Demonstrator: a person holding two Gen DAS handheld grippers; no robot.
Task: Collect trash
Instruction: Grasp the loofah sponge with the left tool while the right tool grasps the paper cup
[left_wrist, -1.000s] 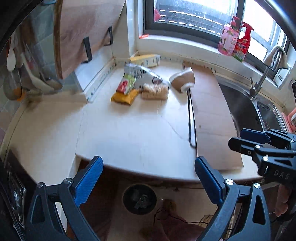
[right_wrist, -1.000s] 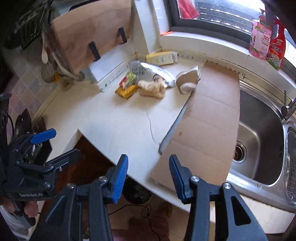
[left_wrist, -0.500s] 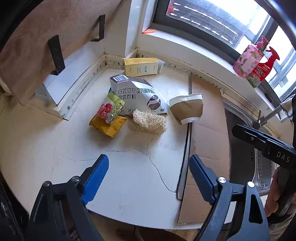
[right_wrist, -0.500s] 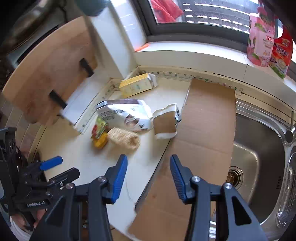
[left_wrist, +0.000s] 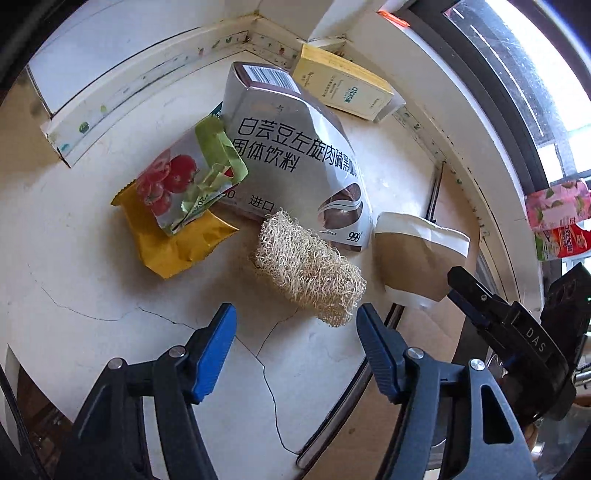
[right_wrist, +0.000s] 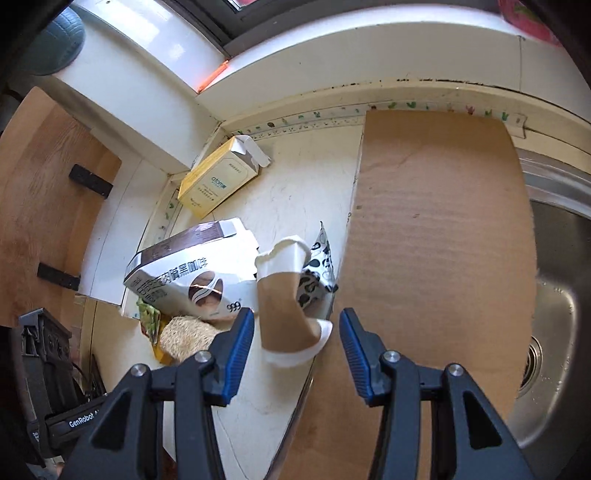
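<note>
Seen along the right gripper (right_wrist: 296, 345), its two blue-padded fingers stand apart with nothing clamped. Just ahead of them, and partly between their tips, lies a crushed brown paper cup with white rims (right_wrist: 286, 314), on its side on the cream-coloured table (right_wrist: 295, 177). Its long axis runs away from the gripper, base nearest and open mouth farthest, so the fingers flank its sides without touching it. It rests against the edge of a flat brown cardboard sheet (right_wrist: 436, 229).

The left gripper (left_wrist: 295, 332) also has its jaws apart and empty; they have just been closing partway. Directly beyond its tips lies a pale, fibrous loofah scrubber (left_wrist: 308, 267), lying aslant across the gap.

Farther off, touching or overlapping one another, lie a yellow foil wrapper (left_wrist: 173, 240), a torn tomato-print sachet (left_wrist: 181, 181) and a large silver drink-powder pouch (left_wrist: 291, 155). Farthest, near the wall corner, is a yellow cardboard carton (left_wrist: 343, 88).

The right hand looks nearer to the cup, the left to the scrubber.
</note>
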